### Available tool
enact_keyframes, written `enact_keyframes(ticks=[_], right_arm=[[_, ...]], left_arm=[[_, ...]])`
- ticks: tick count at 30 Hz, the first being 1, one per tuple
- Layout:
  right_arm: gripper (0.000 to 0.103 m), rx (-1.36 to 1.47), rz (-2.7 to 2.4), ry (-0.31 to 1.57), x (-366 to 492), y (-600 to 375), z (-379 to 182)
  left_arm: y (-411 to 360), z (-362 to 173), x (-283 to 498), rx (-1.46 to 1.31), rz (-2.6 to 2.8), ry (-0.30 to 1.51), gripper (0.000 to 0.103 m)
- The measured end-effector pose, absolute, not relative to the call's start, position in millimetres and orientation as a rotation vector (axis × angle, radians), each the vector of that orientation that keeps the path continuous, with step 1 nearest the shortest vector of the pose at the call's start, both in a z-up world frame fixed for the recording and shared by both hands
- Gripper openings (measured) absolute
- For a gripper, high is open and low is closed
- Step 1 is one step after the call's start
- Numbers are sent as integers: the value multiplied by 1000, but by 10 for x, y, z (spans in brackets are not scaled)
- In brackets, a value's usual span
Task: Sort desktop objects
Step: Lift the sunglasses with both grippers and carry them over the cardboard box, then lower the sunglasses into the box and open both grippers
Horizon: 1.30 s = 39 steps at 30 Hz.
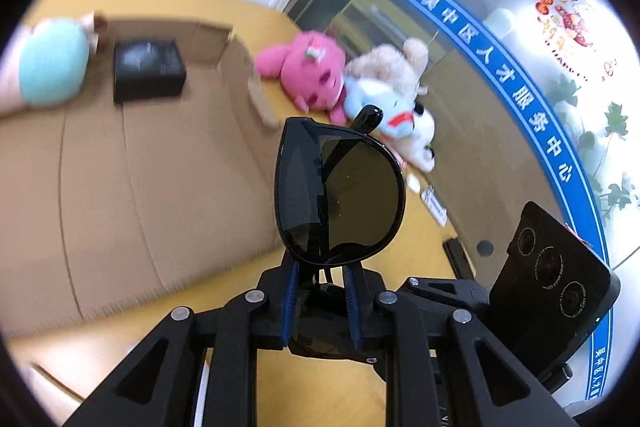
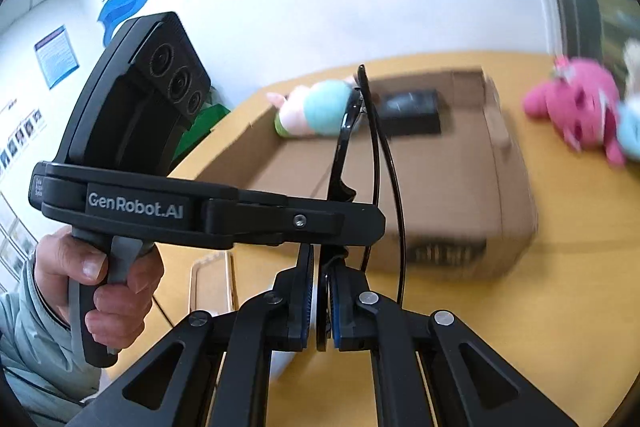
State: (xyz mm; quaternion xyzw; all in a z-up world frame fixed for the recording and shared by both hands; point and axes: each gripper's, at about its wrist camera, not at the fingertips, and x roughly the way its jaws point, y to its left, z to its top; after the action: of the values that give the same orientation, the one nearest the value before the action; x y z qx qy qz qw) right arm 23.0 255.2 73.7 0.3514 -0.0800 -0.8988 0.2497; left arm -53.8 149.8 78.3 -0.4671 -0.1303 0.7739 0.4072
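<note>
Sunglasses [image 1: 340, 195] upright, pinched at base by left gripper [image 1: 322, 301] and right gripper [image 2: 320, 307] together, above table [image 2: 540, 307], near box [image 2: 440, 195].

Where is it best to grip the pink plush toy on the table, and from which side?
Probably its limb pointing toward the carton, from above on that side: the pink plush toy lies flat, and the pale blue toy crowds its other side.
</note>
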Motion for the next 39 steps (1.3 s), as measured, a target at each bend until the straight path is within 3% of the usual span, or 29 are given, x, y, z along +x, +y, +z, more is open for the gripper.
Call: enact_keyframes(ticks=[6,12,29,39], right_arm=[[6,899,-2467,-128,-244,2514,1118],[6,924,-2466,-65,-851,2544,1279],[7,1533,-2347,-85,-2228,2801,78],[13,1744,-2324,-54,-2376,2837,-59]], left_arm=[[1429,1143,-905,-1108,1985,-291,20],[1453,1169,-1473,-1130,1979,-312,20],[1883,-470,-2640,-1576,1643,-659,20],[2019,-704,-2713,-1660,1603,-691,22]])
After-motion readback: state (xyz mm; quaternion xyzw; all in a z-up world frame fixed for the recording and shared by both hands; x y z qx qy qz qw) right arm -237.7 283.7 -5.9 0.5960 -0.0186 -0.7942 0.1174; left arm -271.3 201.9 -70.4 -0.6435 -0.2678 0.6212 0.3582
